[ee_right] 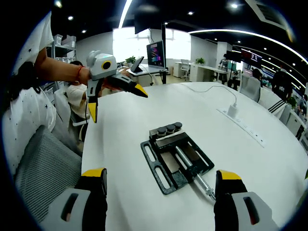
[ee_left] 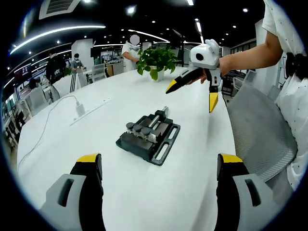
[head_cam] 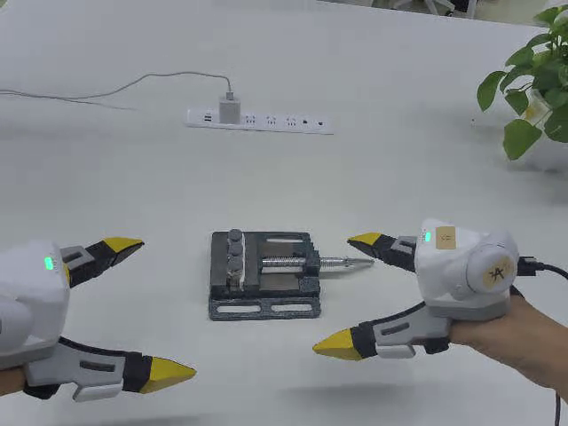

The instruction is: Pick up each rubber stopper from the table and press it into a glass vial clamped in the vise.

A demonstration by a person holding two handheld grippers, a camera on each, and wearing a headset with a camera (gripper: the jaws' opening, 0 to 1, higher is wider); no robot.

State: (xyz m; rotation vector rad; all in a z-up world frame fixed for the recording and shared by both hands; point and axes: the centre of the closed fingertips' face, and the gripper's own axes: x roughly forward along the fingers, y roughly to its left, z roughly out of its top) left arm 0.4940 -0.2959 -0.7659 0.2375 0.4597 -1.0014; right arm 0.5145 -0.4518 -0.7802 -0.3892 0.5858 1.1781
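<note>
white worktop (head_cam: 399, 177) spreads under everything, with a power strip (head_cam: 259, 120) and a plugged charger (head_cam: 229, 110) at its far side. at left, the left gripper (head_cam: 164, 304) hovers with its yellow-tipped jaws wide apart, holding nothing. in the middle sits the vise (head_cam: 264, 275), its screw handle pointing right; 3 vials (head_cam: 236, 253) stand in a row clamped at its left end, each topped with a grey stopper (head_cam: 236, 234). near the vise's right side, the right gripper (head_cam: 335, 294) is likewise spread apart and empty. a potted plant (head_cam: 532, 89) stands at the far right.
</note>
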